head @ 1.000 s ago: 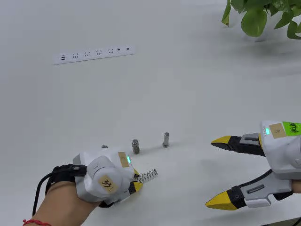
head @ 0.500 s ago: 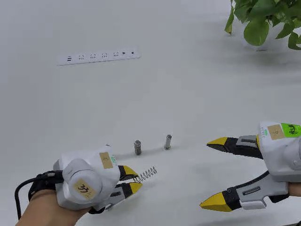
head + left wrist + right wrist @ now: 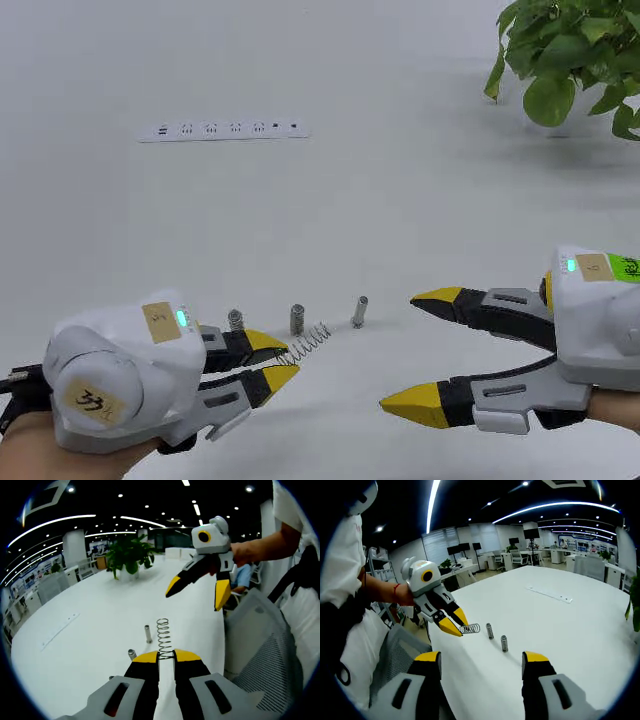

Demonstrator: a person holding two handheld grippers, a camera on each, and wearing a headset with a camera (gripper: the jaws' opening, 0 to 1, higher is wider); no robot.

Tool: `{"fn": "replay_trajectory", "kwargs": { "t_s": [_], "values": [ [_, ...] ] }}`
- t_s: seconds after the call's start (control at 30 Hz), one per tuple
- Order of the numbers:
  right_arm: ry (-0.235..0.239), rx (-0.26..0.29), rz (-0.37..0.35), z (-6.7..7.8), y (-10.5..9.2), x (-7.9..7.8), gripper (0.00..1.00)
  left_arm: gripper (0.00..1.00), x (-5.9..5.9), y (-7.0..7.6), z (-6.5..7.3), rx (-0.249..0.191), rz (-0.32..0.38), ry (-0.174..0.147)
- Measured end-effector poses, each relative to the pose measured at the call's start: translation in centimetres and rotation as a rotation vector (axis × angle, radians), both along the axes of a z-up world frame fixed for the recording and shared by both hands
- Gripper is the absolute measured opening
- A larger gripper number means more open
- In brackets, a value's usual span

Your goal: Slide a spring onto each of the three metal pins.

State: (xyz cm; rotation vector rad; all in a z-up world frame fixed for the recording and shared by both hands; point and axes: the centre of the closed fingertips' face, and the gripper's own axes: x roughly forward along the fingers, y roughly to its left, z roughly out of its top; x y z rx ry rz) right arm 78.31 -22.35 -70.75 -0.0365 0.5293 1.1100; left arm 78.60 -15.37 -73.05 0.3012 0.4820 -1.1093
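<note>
Spring [image 3: 305, 342] is sitting pinched by its near end in my left gripper [image 3: 288, 360], long axis pointing far-right toward the bare pin [image 3: 359, 311] just beyond; my right gripper [image 3: 398, 350] is hovering, jaws spread wide.

Head view brightness: high and even; the white table [image 3: 400, 230] reads as pale grey with hardly any texture.
Light source: overhead; in the right gripper view, long ceiling strips [image 3: 432, 500] and small spot lamps burn white against a dark ceiling.
Shadows: soft and weak; a hazy patch lies under the plant [image 3: 565, 55], with thin smudges beside the metal pins [image 3: 360, 311].
Glare: the strips are blown out; the table glows in both gripper views.
Distortion: fisheye; ceiling lines bow and the edges stretch.
Focus: the spring [image 3: 163, 637] is crisp; the far room goes soft.
</note>
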Motion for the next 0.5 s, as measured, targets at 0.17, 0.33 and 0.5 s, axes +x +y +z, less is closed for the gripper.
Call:
{"fn": "replay_trajectory", "kwargs": {
  "t_s": [0.17,0.33,0.5],
  "values": [
    [0.044,0.163,-0.078,2.8,1.7,0.7,0.51,0.1,0.2,-0.4,1.9,-0.089,0.035,-0.007],
    [0.082,0.243,-0.113,4.0,2.8,1.1,0.43,0.1,0.2,-0.7,3.1,-0.145,0.048,-0.016],
    [0.097,0.282,-0.128,4.9,3.9,1.1,0.35,0.1,0.2,-1.2,4.4,-0.209,0.062,-0.022]
  ]
}}
